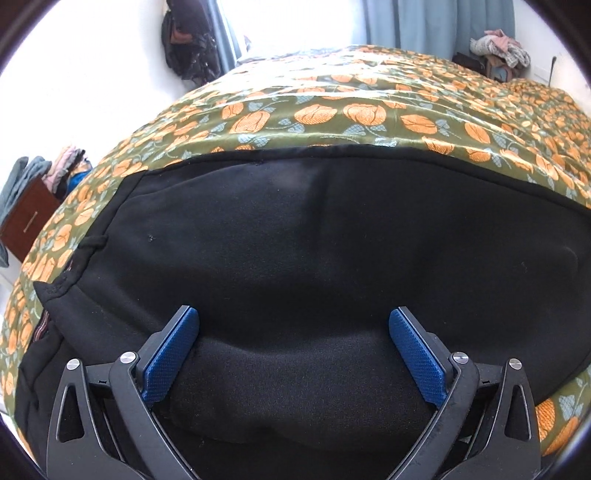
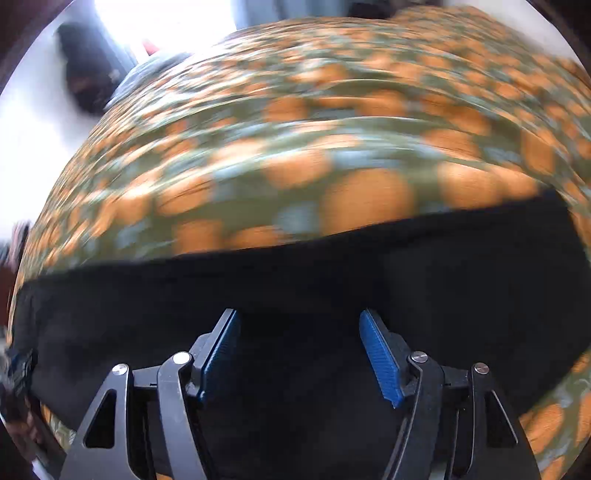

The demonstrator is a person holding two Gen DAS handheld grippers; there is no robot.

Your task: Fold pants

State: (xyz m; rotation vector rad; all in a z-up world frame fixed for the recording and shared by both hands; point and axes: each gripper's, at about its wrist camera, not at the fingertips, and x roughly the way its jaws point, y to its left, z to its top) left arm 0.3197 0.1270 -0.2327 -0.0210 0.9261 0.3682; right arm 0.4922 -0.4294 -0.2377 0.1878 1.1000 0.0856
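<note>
Landmark: green satin bedspread with orange flowers and pale blue leaves (image 1: pixel 332 110), covering the bed.
Pants: black soft-knit pants (image 1: pixel 295 240) spread flat on the bedspread, near its front edge; far hem runs straight across the cloth; a waist cord loop shows at the pants' left end.
Left gripper: black two-finger gripper with blue ribbed pads (image 1: pixel 294 321), jaws wide apart, tilted down over the pants.
Pants vs left jaws: a raised fold of the black fabric bulges between the two pads; whether the pads touch it cannot be told.
Right gripper: matching black gripper with blue pads (image 2: pixel 299 325), jaws about half spread, nothing pinched.
Pants vs right jaws: black fabric lies under and beyond the fingertips; view blurred.
Beyond bedspread: blue curtain (image 1: pixel 436 22); brown wooden cabinet (image 1: pixel 29 218) at left.
</note>
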